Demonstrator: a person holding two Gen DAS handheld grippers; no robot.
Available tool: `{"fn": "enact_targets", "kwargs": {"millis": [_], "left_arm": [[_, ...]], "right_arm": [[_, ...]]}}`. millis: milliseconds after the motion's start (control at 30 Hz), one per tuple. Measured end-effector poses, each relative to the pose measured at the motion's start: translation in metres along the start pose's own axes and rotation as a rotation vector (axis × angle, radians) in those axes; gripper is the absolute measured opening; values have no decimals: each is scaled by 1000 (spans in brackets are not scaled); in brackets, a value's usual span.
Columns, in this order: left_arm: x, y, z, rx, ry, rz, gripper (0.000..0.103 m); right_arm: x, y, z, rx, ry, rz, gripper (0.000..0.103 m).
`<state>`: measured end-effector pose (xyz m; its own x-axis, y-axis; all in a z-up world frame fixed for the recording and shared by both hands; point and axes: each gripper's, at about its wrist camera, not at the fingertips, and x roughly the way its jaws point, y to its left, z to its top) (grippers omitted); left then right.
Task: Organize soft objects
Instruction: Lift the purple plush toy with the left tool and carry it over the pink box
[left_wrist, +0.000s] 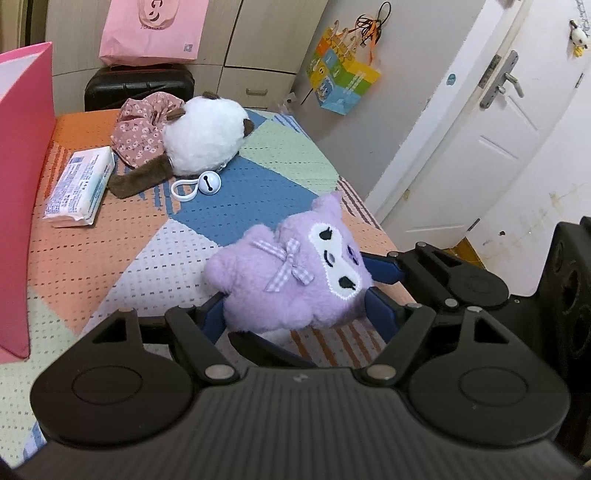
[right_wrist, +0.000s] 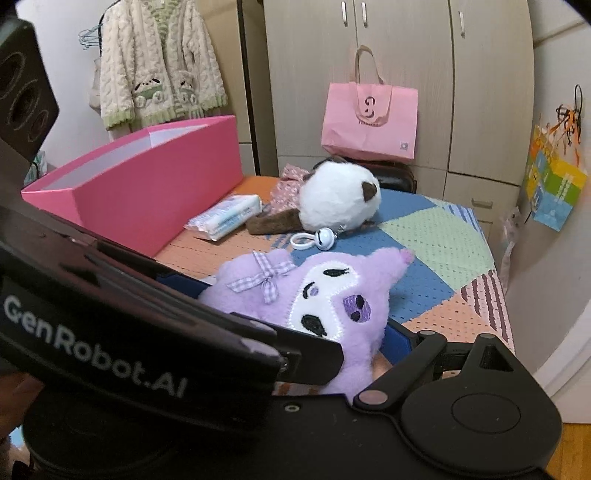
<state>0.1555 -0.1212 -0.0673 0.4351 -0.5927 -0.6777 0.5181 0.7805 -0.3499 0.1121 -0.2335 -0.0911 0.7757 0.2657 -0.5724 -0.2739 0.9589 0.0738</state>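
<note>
Right now the soft purple plush toy with a white face and a checked bow (left_wrist: 295, 277) sits between the two blue fingers (left_wrist: 212, 317) of the left claw (left_wrist: 295, 314), just above the patchwork cloth-covered surface (left_wrist: 110, 266). The fingers press into its fluffy sides, so the left claw is gripping the toy. The right claw (right_wrist: 369, 343) is close on the toy's other side. One blue finger (right_wrist: 397, 341) touches the fluff, but the left tool hides the other finger, so I cannot tell if it is squeezing or loose.

The purple toy looks very light and squishy. It will bend and sag, and it will not break. Its fur could slide a bit. I think the best place to hold it is the fat middle, not the thin ear or the bow.

The tall pink cardboard box (right_wrist: 147, 184) stands beyond the purple toy, open on top. Next to the box lie a white tissue pack (left_wrist: 79, 184), a round white and brown plush toy (left_wrist: 207, 136), a flowery pink cloth (left_wrist: 140, 133) and a small white bell on a ring (left_wrist: 207, 184).
</note>
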Motion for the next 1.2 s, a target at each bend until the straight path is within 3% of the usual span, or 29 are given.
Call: {"fn": "enact_targets", "kwargs": {"millis": [733, 1000, 1200], "left_arm": [[-72, 4, -37, -15, -53, -4, 72], [-120, 12, -54, -29, -93, 38, 71], [-165, 27, -62, -73, -122, 87, 71]], "right_arm": [[-48, 57, -5, -30, -72, 49, 95], [-63, 92, -1, -74, -97, 123, 95], [-66, 117, 12, -66, -96, 254, 95]]}}
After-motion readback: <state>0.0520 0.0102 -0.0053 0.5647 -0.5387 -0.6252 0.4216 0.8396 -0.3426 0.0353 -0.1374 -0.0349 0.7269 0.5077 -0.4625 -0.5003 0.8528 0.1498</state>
